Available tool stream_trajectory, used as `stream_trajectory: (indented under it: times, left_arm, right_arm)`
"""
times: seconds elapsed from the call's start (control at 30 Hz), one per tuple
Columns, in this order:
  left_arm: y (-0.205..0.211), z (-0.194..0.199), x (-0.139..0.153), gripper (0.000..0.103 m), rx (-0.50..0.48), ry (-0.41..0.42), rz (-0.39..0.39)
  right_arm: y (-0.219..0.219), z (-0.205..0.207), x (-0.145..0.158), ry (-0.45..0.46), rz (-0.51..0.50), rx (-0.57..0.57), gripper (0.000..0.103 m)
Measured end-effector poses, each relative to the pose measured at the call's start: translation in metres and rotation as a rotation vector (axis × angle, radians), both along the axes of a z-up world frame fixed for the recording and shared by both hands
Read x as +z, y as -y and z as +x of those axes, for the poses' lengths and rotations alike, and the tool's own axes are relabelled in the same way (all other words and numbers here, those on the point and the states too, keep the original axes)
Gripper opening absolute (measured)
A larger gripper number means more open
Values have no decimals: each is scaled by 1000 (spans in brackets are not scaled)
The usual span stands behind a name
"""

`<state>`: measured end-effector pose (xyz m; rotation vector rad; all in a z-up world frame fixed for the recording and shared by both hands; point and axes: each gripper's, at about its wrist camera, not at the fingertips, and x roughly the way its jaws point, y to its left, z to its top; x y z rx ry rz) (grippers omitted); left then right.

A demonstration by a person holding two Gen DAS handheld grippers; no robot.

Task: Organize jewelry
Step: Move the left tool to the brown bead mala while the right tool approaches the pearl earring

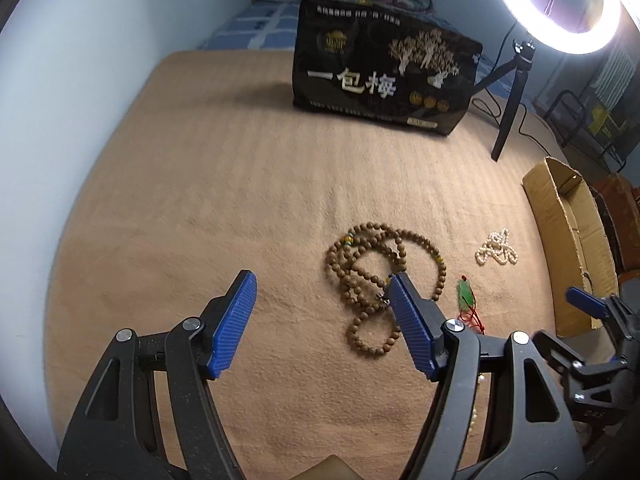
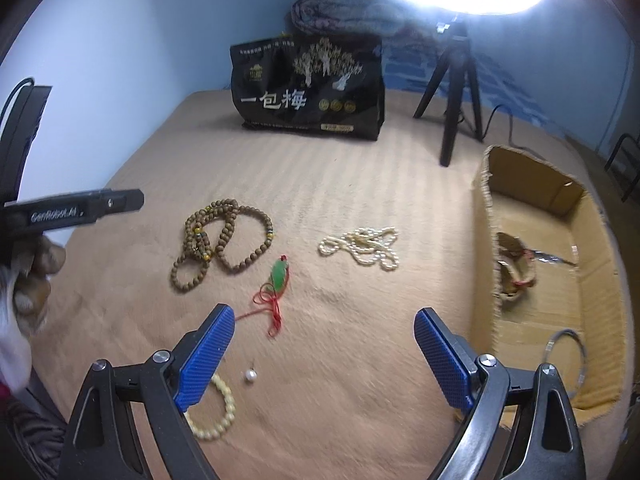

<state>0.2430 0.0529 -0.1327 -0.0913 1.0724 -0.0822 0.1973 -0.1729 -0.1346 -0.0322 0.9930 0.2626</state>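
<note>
Jewelry lies on a tan blanket. A long brown bead necklace is coiled in the middle. A green pendant on a red cord lies beside it. A white pearl strand lies further right. A cream bead bracelet and a single pearl lie near my right gripper, which is open and empty above the blanket. My left gripper is open and empty, its right finger over the brown beads.
An open cardboard box at the right holds a brown bracelet and a clear bangle. A black bag and a ring light tripod stand at the back. A wall runs along the left.
</note>
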Motion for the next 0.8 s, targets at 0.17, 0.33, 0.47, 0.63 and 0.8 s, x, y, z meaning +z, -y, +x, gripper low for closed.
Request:
stream_trajectory:
  times: [0.17, 0.33, 0.47, 0.63, 0.8]
  left_arm:
    - [5, 6, -7, 71, -17, -17, -6]
    - [14, 10, -21, 71, -56, -37, 24]
    - [15, 14, -32, 71, -55, -64, 11]
    - [15, 21, -39, 71, -40, -86, -27]
    - [13, 29, -46, 71, -1, -116, -78]
  right_arm:
    - [-11, 13, -17, -53, 12, 22, 90]
    - [-21, 7, -33, -106, 13, 73, 82]
    - [-25, -3, -45, -145, 23, 106, 77]
    - [-28, -15, -50, -165, 17, 137, 68]
    - [-28, -21, -52, -176, 21, 152, 64]
